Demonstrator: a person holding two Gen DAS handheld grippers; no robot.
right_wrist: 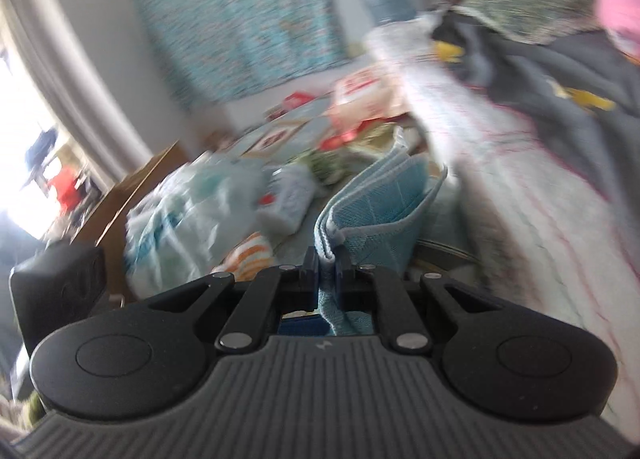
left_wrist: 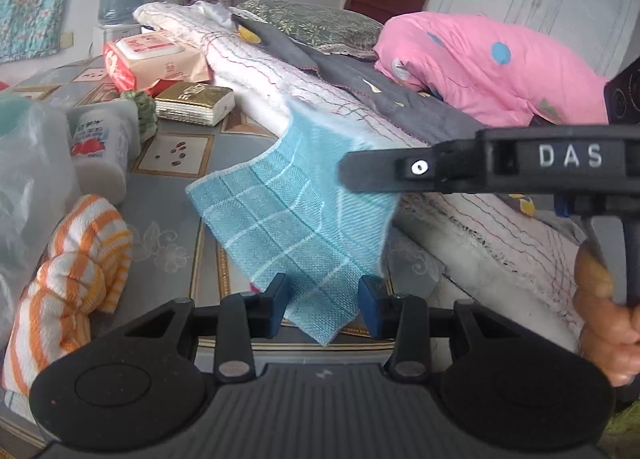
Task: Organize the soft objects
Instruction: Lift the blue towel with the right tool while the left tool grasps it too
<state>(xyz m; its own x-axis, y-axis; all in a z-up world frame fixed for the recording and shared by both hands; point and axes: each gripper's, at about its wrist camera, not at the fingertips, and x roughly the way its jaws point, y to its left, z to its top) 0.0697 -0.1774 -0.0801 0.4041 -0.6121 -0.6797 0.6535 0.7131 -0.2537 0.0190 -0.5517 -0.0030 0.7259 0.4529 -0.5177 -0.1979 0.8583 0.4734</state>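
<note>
Hanging limp above the counter (left_wrist: 168, 215), the blue cloth (left_wrist: 296, 219) looks light and floppy; the right tool (right_wrist: 327, 271) is clamped on its upper hem; the left tool (left_wrist: 323, 301) stands apart around the free lower corner, the best place to pinch.

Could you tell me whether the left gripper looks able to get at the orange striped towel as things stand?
Probably yes. The orange striped towel lies uncovered just left of the left gripper, whose jaws stand open around the blue cloth's hanging corner without pinching it.
</note>
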